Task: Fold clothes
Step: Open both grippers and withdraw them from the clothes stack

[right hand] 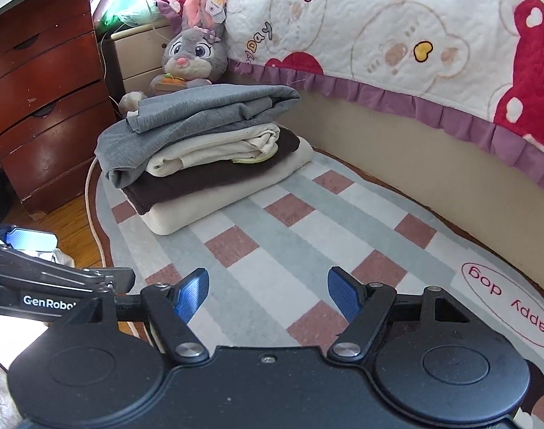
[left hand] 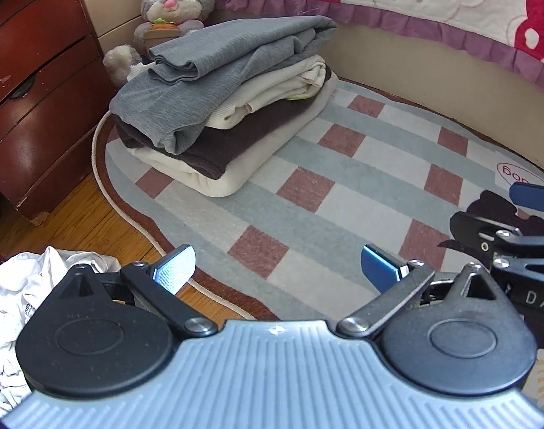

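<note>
A stack of folded clothes (left hand: 221, 114) (right hand: 200, 150) lies on the far left of the checked rug (left hand: 325, 193) (right hand: 307, 236), grey on top, then cream, dark brown and cream. A crumpled white garment (left hand: 11, 300) lies on the wooden floor at lower left in the left wrist view. My left gripper (left hand: 277, 268) is open over the rug's near edge with nothing between its blue pads. My right gripper (right hand: 268, 293) is open above the rug, empty as well. Each gripper shows at the other view's edge: the right gripper (left hand: 514, 232) and the left gripper (right hand: 29, 250).
A red-brown chest of drawers (left hand: 32, 82) (right hand: 39, 107) stands at the left. A grey plush rabbit (left hand: 171, 3) (right hand: 191, 53) sits behind the stack. A bed side with a purple-frilled quilt (left hand: 432, 7) (right hand: 414, 64) runs along the back and right.
</note>
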### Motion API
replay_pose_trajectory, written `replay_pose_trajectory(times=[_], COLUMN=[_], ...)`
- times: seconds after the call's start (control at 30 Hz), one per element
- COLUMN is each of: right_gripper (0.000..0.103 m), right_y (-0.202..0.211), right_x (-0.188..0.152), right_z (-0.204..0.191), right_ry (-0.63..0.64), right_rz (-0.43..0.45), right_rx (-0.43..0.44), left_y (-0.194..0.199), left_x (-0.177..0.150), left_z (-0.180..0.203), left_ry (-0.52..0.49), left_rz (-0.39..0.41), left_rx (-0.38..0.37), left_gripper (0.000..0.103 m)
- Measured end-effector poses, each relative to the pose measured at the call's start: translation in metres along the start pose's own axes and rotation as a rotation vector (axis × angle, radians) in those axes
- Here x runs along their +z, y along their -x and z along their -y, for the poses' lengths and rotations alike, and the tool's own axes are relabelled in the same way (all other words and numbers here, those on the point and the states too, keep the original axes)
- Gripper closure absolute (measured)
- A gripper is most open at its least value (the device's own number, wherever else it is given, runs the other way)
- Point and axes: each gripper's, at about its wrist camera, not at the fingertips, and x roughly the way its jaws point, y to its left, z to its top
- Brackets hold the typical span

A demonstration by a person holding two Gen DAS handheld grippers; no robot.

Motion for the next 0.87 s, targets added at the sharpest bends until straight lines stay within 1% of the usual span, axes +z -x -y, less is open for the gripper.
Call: replay_pose_trajectory(times=[0.13,0.37,0.57,0.7,0.87], right_gripper=[0.025,0.025,0.025,0.025,0.025], right_y=[-0.0007,-0.0014,-0.0025,-0.0003,0.0026], right_x=[-0.0016,-0.0020,-0.0048,-0.0053,-0.0045], right_z=[-0.0008,0.0004,0.0020,-0.0022,-0.0036], right_ry=[0.008,0.018,0.009,0.049,0.061], right_rz=[-0.006,-0.019,-0.028,-0.015,0.003], right_rx=[-0.008,-0.021,-0.014,-0.020,-0.027], left_y=[-0.0006,-0.0024,-0.0015,-0.0006,0.0016], left_x=[-0.0014,-0.0008,-0.0032,-0.0034,-0.0039], left_z=[0.0031,0.0036,0.0043,0.0048,0.0048], left_ry=[-0.013,-0.011,-0.016,-0.022,-0.018], left_rz=[-0.001,-0.024,-0.027,-0.025,-0.014], left_rx=[0.013,0.009,0.019,0.032,0.033], left_gripper=[0.002,0.002,0.001,0.001,0.001])
